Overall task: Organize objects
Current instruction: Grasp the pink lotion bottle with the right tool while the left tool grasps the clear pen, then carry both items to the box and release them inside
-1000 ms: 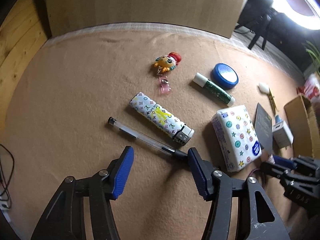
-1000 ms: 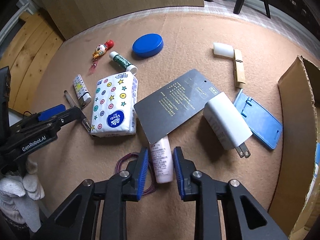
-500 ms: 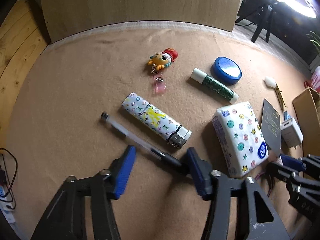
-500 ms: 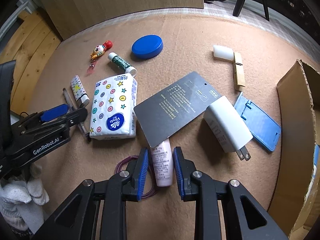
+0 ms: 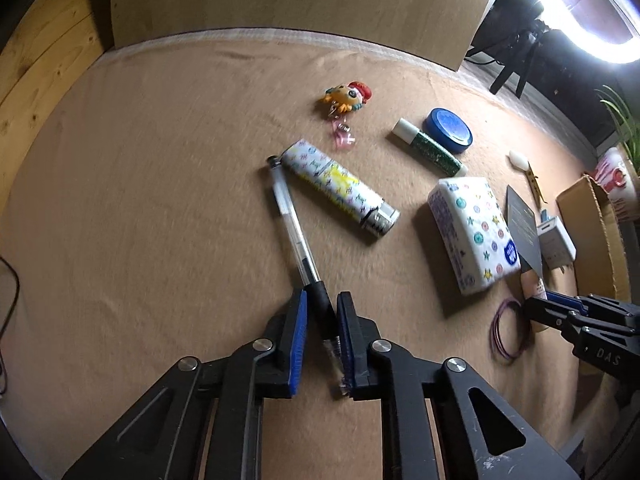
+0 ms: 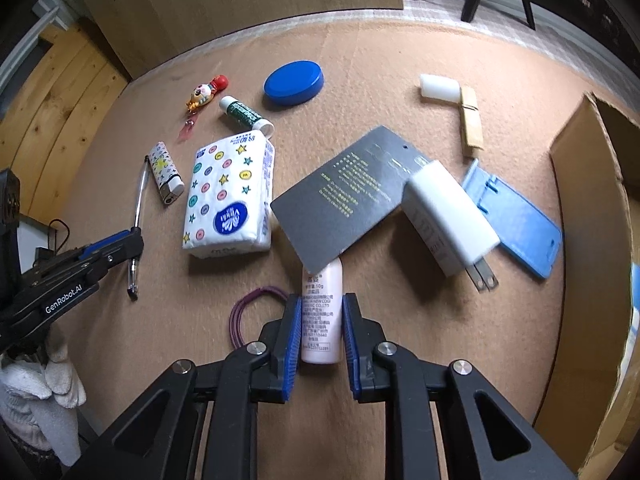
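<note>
- Left gripper (image 5: 322,320) jaws had just closed on the pen (image 5: 294,226).
- Right gripper (image 6: 318,326) jaws gripped the pink tube (image 6: 322,312) (just narrowed).
- The box (image 6: 588,280), right of the right jaws, looked unfilled; everything else lay loose ahead of both.

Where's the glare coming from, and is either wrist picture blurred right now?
Left wrist view: glare from the ring light at top right; the pen and lighter look slightly smeared. Right wrist view: no glare, sharp print on the pink tube; fisheye bending in both.
</note>
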The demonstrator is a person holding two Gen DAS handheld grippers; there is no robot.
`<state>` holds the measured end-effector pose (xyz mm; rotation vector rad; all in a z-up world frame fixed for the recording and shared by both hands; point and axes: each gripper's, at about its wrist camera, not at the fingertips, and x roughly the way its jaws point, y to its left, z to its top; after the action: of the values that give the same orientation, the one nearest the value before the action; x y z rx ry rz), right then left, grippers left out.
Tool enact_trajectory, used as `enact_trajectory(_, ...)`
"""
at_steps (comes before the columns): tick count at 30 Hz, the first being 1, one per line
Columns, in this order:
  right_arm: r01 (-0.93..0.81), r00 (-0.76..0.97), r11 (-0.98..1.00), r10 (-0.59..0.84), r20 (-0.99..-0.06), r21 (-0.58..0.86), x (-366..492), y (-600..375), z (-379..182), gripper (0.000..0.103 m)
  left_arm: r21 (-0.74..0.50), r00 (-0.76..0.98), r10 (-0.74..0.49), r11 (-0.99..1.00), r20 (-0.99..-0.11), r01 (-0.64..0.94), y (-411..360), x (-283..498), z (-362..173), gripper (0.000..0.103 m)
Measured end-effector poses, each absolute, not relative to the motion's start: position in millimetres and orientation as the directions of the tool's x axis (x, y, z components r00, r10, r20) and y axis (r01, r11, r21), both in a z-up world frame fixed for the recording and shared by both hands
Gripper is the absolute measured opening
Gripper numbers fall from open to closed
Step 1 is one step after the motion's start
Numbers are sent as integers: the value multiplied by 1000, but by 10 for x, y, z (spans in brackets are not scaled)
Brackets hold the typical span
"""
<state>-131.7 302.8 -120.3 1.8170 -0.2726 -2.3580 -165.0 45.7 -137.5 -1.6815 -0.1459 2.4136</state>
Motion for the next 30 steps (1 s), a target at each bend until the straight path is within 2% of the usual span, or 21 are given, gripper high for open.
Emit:
enact_trajectory(6,-20,-261,-959,-270,-927,284,-1078,3116,-1210,18,-261,-312,278,-961,-909,-95,280,-1396,-1396,11)
enact_trajectory(16,-76,-296,-953,-260,-919,294,-717,3261,-1170,18,-271,-303,295,-955,-906,-119,243,-968,-1402,11)
enact_trajectory(21,-90,-329,-945,-269,-905,313,-548,3392,-1047,18,-325,-290,341,-940,-894,-103,204,-827,-1398,11)
enact_trajectory(30,-111,-423,-942,-243,-873,316,-304,3697,-656,18,-379,-325,421,-907,-847,-186,647,-796,-1017,11)
